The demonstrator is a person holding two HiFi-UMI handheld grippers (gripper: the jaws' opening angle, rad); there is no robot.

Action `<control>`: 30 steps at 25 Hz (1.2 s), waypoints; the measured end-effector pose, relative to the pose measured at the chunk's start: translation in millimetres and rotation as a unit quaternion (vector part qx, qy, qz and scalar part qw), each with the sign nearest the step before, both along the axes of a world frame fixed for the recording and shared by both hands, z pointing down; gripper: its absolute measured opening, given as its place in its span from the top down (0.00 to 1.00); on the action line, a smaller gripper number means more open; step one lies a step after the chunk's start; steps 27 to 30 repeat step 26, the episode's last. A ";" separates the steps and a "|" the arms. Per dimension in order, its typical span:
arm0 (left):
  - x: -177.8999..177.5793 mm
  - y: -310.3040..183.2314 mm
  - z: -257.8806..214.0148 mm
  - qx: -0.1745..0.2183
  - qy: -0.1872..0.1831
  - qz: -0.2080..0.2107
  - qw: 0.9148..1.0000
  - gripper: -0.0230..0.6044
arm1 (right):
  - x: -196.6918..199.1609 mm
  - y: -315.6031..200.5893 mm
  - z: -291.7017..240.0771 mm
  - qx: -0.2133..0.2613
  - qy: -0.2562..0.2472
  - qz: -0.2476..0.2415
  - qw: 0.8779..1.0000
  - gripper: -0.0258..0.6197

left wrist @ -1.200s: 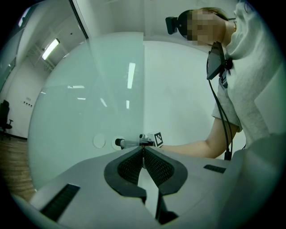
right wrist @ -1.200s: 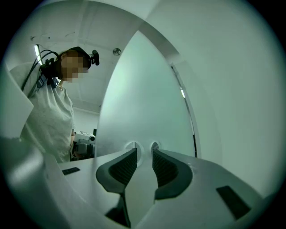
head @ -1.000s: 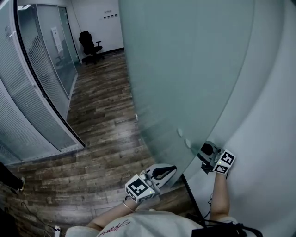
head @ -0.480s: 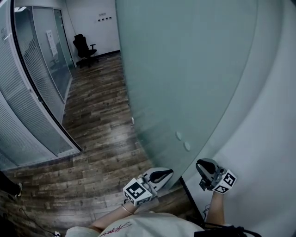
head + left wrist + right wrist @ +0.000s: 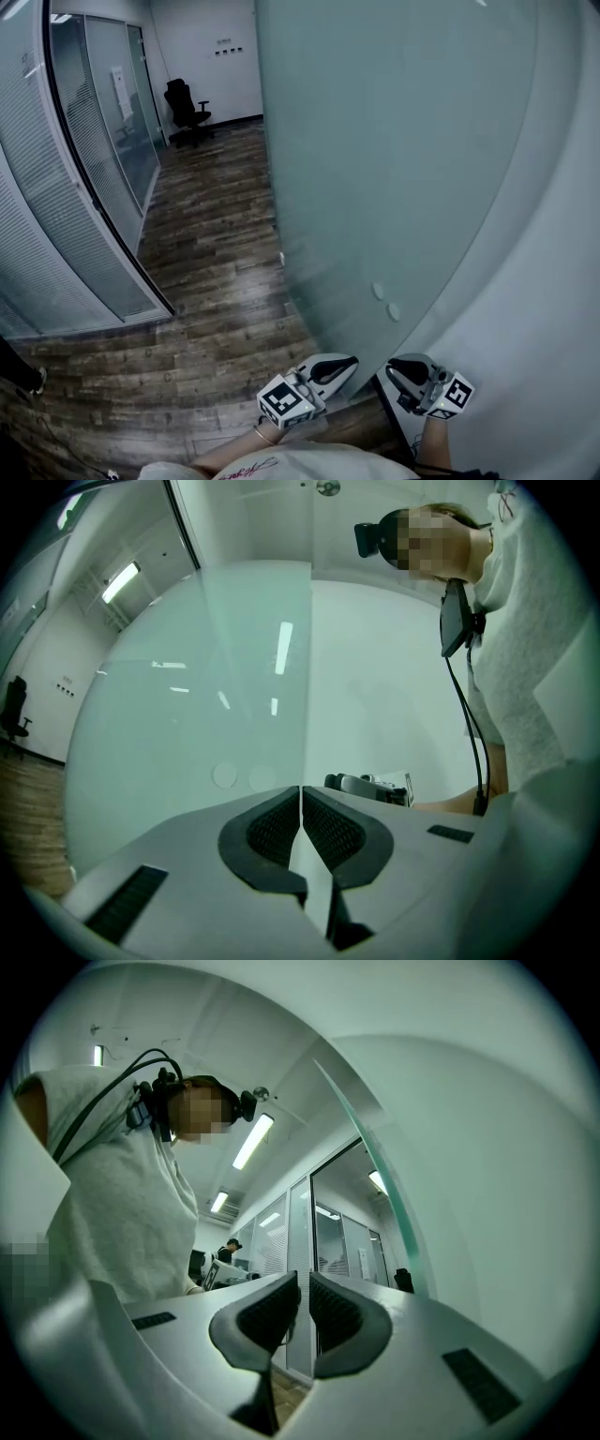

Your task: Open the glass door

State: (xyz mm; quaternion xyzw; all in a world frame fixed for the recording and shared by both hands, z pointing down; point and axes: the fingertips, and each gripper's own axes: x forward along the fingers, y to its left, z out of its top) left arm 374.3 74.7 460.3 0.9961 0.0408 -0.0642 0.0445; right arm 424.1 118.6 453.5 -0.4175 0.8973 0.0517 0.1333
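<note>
Two grippers, and neither has hold of anything. The left gripper (image 5: 349, 362) has its jaws pressed together. The right gripper (image 5: 398, 368) has its jaws almost together, with just a thin slit and nothing in it.

The glass door (image 5: 375, 141) is a tall frosted panel standing upright. It runs away from the person, up and to the right in the head view. Its near vertical edge comes down right between the two tools, just ahead of their tips, and I can't see either one touching it.

The left gripper sits on the corridor face, over the wood floor (image 5: 216, 244). The right one is tucked on the far side, between glass and white wall (image 5: 544, 328). The round fittings (image 5: 378, 292) are just above them.

To me the door looks open already. Any more swing means pushing across that edge, and both tools look about equally close.
</note>
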 end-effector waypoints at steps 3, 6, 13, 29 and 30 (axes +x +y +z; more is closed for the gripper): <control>-3.5 -0.4 4.2 0.003 -0.004 -0.008 1.000 0.93 | -10.4 -4.7 7.8 -0.009 0.011 -0.011 1.000 0.90; -7.2 1.1 5.7 0.005 -0.002 -0.012 1.000 0.93 | -20.7 -6.4 12.2 -0.015 0.019 -0.027 0.999 0.90; -8.4 -4.4 6.4 0.006 0.006 -0.026 1.000 0.93 | -28.1 -11.5 6.6 -0.006 0.032 -0.050 0.998 0.90; -10.2 -7.1 2.9 0.005 0.012 -0.041 0.999 0.93 | -31.7 -11.7 10.1 -0.009 0.040 -0.066 0.997 0.90; -10.2 -7.1 2.9 0.005 0.012 -0.041 0.999 0.93 | -31.7 -11.7 10.1 -0.009 0.040 -0.066 0.997 0.90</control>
